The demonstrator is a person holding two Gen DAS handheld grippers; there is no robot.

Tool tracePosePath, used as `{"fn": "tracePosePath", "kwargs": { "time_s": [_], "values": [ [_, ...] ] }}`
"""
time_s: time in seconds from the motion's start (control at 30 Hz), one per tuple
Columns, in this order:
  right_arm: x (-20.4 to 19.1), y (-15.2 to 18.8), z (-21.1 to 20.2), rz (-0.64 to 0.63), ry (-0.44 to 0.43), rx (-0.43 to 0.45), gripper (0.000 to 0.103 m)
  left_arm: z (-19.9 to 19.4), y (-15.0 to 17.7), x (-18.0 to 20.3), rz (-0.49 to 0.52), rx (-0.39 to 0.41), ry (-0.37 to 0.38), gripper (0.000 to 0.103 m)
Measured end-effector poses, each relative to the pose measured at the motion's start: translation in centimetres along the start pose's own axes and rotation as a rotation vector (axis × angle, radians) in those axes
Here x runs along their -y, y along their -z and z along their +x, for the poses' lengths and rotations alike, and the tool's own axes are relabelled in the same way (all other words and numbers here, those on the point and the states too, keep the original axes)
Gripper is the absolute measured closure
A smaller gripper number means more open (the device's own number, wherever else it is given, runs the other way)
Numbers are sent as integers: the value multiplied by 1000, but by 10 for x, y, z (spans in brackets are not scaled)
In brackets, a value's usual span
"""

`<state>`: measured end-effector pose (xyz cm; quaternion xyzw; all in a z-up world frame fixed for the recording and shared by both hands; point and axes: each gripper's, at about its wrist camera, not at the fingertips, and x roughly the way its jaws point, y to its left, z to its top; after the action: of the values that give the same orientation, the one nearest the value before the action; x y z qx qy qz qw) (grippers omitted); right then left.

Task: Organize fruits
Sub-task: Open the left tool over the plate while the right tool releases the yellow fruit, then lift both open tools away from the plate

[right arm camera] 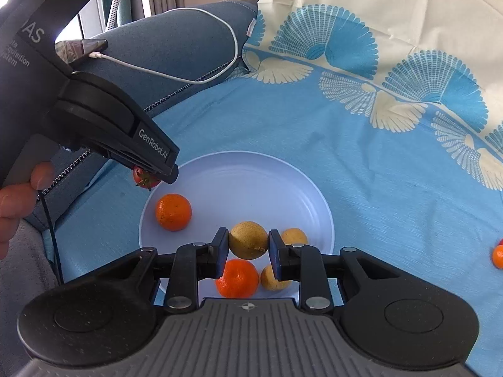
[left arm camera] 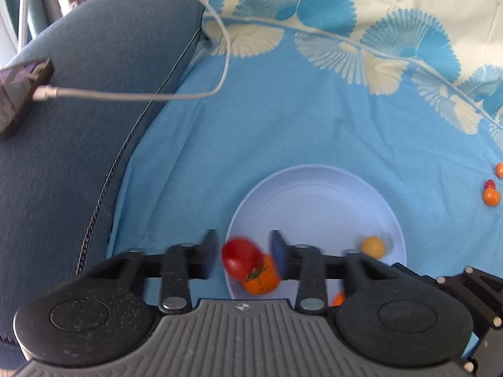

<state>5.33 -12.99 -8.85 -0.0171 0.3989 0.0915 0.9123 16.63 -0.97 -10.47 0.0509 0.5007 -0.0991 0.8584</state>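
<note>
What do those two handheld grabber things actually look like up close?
Both are matte black plastic with a ribbed grey body. Each carries two hinged black arms with silver pivot screws, ending in blue pads. The left gripper, seen from the side, has a pistol-like grey handle, white "GenRobot.AI" lettering and a thin black cable hanging below. The right gripper shows a small compass-like mark.

plate [right arm camera: 239,169]: far half bare, near half crowded by oranges [right arm camera: 173,212] and yellow fruits [right arm camera: 294,236] | left gripper [right arm camera: 157,174] overhangs plate's left rim | cloth [right arm camera: 361,172] beyond plate open toward far edge | sofa arm [right arm camera: 176,53] with phone [right arm camera: 80,48], cable [right arm camera: 188,78] blocks left edge | loose fruits [left arm camera: 491,195] near right edge
</note>
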Motion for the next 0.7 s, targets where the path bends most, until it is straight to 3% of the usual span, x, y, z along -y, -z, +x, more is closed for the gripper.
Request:
{"fn": "tracePosePath", "kwargs": {
  "time_s": [0.03,0.07,0.1,0.17,0.3,0.5,0.7],
  "values": [
    [0,-2,2,0,-4,2,70,-4,-1,-1,2,20,2,16],
    [1,-3,2,-4,-11,8,56,-9,-2,-2,-3,44,-5,0],
    [1,-5,1,-11,-15,20,41,-17,-1,-3,-12,78,-12,0],
    [0,-8,-5,-20,3,50,28,-31,-1,-4,0,96,-10,0],
    [2,-11,-31,-3,39,60,11,-62,12,-7,-4,101,-38,0],
    [-2,9,-90,111,44,62,4,-108,54,-13,-52,67,-70,0],
    [-22,36,-146,129,81,122,1,-142,97,-11,-80,79,-79,0]
  ]
}}
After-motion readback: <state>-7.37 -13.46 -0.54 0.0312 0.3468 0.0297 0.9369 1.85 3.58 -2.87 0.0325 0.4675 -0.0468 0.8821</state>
